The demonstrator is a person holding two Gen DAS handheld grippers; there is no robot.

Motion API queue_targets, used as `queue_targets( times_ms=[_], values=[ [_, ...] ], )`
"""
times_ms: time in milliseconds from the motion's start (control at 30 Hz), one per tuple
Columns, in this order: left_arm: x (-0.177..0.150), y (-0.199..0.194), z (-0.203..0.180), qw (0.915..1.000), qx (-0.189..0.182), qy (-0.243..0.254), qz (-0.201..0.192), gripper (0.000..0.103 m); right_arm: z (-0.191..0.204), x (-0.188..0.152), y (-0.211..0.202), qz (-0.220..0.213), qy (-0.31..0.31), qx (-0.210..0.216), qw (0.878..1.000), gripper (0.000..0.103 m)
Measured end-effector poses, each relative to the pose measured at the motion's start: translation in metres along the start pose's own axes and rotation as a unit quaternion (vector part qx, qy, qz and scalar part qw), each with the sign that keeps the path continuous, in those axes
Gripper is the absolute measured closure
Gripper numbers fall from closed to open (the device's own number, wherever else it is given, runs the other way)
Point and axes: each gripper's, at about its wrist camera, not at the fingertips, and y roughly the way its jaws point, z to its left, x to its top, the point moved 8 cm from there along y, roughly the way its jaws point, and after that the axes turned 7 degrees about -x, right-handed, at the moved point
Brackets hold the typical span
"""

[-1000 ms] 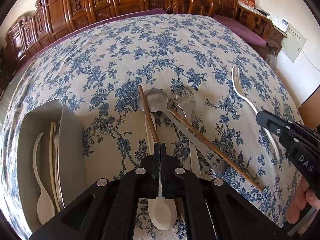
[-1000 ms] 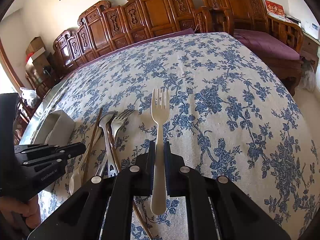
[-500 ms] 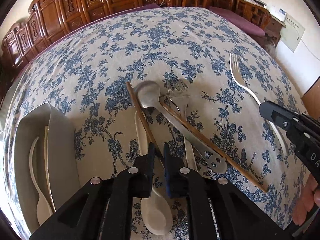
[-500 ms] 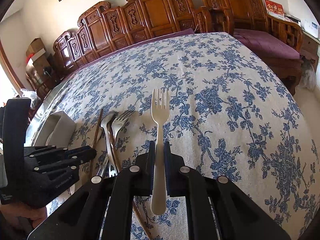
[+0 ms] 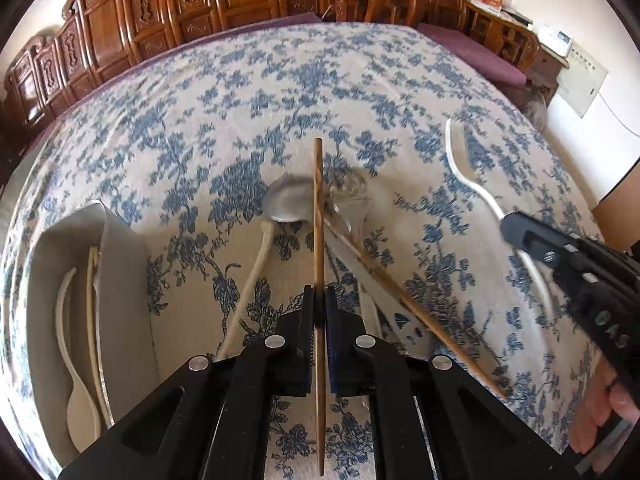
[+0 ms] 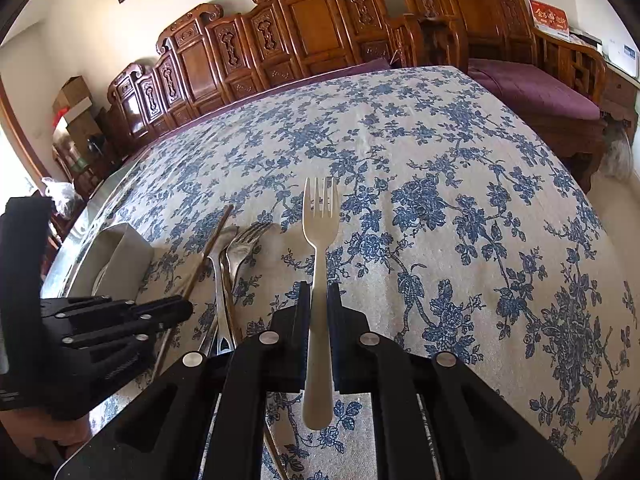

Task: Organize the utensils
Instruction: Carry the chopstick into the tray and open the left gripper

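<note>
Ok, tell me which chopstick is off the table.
The chopstick clamped in the left tool, pointing straight ahead. The other chopstick lies slanted on the cloth among the metal cutlery.

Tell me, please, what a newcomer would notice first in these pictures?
Each gripper holds a utensil over the blue floral tablecloth: the left gripper pinches a brown chopstick, the right gripper a pale fork. At the left, a grey tray already holds pale utensils.

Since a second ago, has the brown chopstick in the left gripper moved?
Yes. The brown chopstick has been lifted off the pile and swung upright in view; it now crosses the metal spoon, clamped in the left gripper.
</note>
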Motion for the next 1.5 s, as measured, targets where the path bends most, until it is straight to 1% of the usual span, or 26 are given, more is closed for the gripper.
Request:
queue_targets(
  times_ms=[233, 400, 667, 933, 1233, 1400, 1500],
  values=[
    [0.012, -0.028, -0.004, 0.9996, -0.015, 0.002, -0.025, 0.099, 0.01, 0.001, -0.003, -0.002, -0.009, 0.008, 1.0, 0.093],
    [0.016, -0.05, 0.004, 0.999, -0.018, 0.004, -0.041, 0.099, 0.03, 0.001, -0.007, -0.007, -0.029, 0.019, 0.999, 0.093],
    [0.014, -0.084, 0.038, 0.9981, -0.008, -0.002, -0.061, 0.099, 0.076, 0.001, -0.02, -0.016, -0.068, 0.051, 0.996, 0.093],
    [0.002, -0.104, 0.088, 0.9974, 0.014, -0.018, -0.069, 0.099, 0.114, -0.006, -0.034, -0.022, -0.094, 0.078, 0.992, 0.093],
    [-0.018, -0.106, 0.145, 0.9971, 0.033, -0.031, -0.061, 0.099, 0.14, -0.016, -0.039, -0.025, -0.128, 0.084, 0.988, 0.093],
    [-0.025, -0.097, 0.162, 0.9974, 0.037, -0.027, -0.055, 0.099, 0.144, -0.019, -0.036, -0.023, -0.136, 0.081, 0.987, 0.093],
    [-0.033, -0.087, 0.17, 0.9977, 0.034, -0.032, -0.049, 0.099, 0.145, -0.02, -0.034, -0.021, -0.14, 0.079, 0.987, 0.093]
  ],
)
